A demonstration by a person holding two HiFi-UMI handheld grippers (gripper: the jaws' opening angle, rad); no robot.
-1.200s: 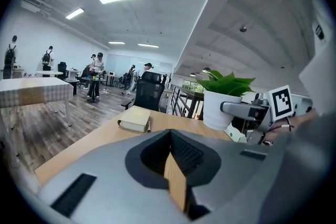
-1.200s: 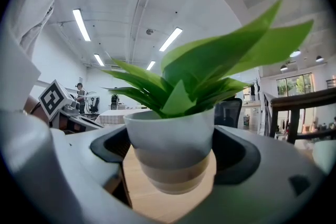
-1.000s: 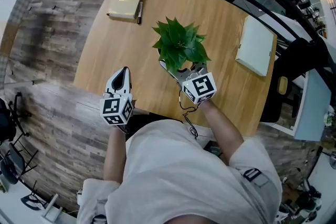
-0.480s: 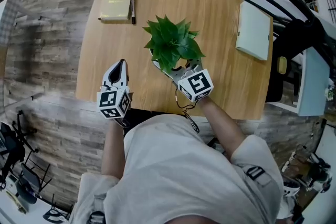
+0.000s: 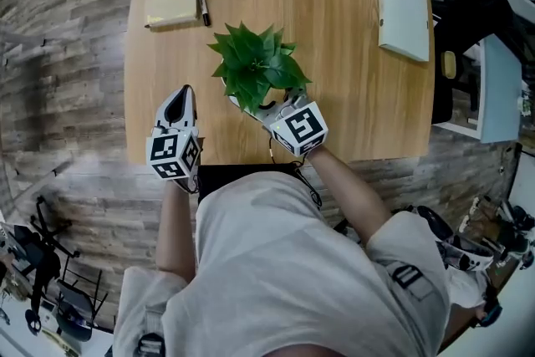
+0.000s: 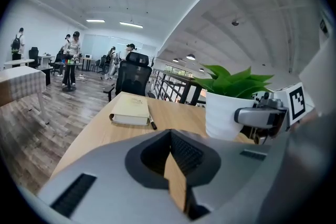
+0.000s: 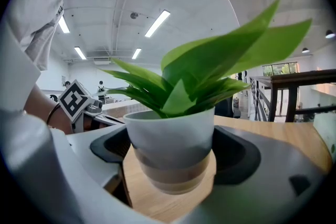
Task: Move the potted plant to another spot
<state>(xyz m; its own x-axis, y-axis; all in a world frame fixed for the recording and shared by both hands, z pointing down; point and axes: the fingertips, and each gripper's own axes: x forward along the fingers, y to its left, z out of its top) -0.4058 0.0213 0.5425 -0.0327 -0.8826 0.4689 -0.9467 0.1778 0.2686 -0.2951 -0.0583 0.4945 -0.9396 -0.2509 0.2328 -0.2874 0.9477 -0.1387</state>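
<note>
**Smooth pot could slip or tip**

The right hand-held gripper grasps the plant, whose pot sits between its jaws. A quick move over the bench may tilt it. The left hand-held gripper, clenched and empty, waits off to its left. Compared with a second ago, both look unmoved.

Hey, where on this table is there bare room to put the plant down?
Bare wood lies between the plant and the notebook, and along the far edge between pen and notebook. The near left is crowded: left gripper, and right gripper shut on the plant.
</note>
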